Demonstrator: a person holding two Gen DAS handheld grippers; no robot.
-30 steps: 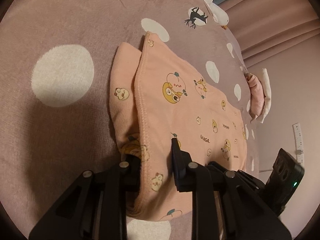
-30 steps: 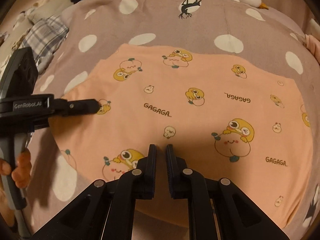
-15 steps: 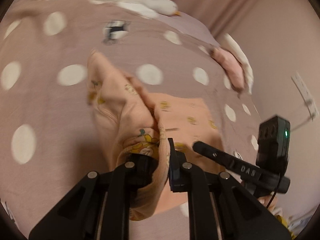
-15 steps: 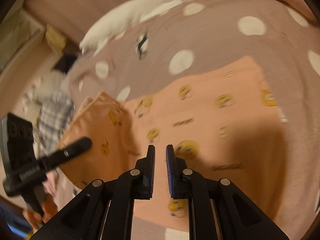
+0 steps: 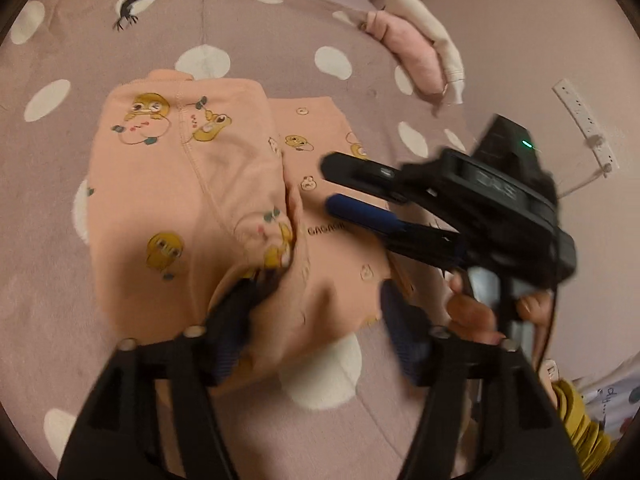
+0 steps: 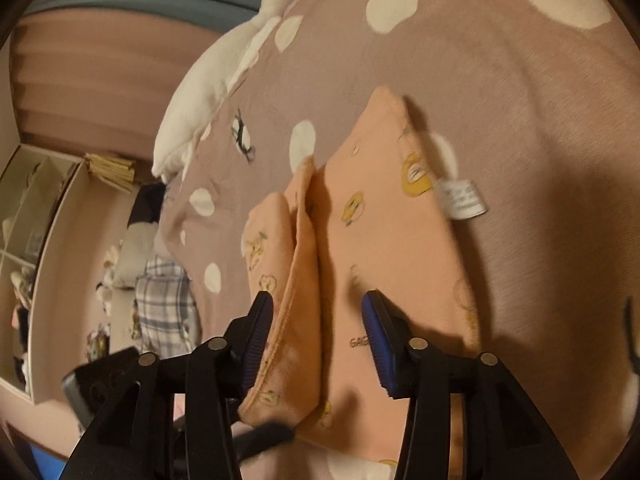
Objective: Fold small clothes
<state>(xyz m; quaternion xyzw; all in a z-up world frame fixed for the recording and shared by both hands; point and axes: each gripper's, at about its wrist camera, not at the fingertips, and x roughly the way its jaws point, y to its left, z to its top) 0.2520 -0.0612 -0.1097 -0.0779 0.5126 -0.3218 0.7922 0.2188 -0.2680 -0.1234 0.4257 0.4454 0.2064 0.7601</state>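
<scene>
Left wrist view: the left gripper [image 5: 320, 332] is opening, its jaws wide over the folded peach garment [image 5: 192, 200] on the dotted bed cover [image 5: 72, 32]; the right gripper [image 5: 340, 184] hovers above it.

Right wrist view: the right gripper [image 6: 318, 332] is opening astride the garment's [image 6: 384, 240] fold, pads clear.

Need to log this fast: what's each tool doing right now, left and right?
Left tool: jaws opening, peach garment bunched between them, not clamped.
Right tool: jaws opening over the garment's folded edge, holding nothing.
</scene>
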